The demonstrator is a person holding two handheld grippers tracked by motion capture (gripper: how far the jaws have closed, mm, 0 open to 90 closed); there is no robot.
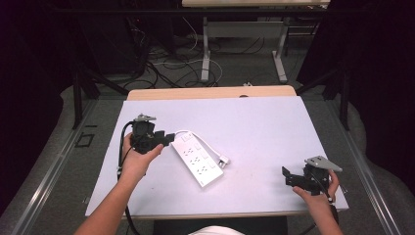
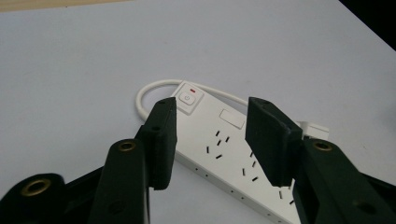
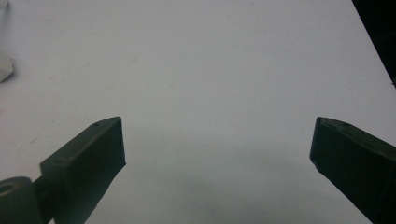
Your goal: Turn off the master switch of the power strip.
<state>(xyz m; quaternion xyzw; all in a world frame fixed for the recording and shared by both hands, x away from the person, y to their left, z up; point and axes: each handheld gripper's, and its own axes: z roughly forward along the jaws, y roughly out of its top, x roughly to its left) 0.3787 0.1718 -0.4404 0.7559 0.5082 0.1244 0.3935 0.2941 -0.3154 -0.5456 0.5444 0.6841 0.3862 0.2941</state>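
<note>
A white power strip [image 1: 198, 159] lies slanted on the white table top [image 1: 259, 127], left of the middle. Its short cord [image 1: 205, 143] loops round to a plug [image 1: 224, 160]. My left gripper [image 1: 169, 138] is held at the strip's far, switch end. In the left gripper view that gripper [image 2: 212, 109] is open, its jaws standing either side of the strip [image 2: 224, 144] near the red-marked switch [image 2: 187, 98]. My right gripper [image 1: 286, 175] is near the front right corner. In the right gripper view it [image 3: 217, 126] is wide open over bare table.
The table's wooden far edge [image 1: 210, 92] borders a floor with loose cables [image 1: 161, 68] and another table's metal legs [image 1: 205, 49]. A white corner [image 3: 3, 65] shows at the left edge of the right gripper view. Bare table [image 1: 264, 147] lies between strip and right gripper.
</note>
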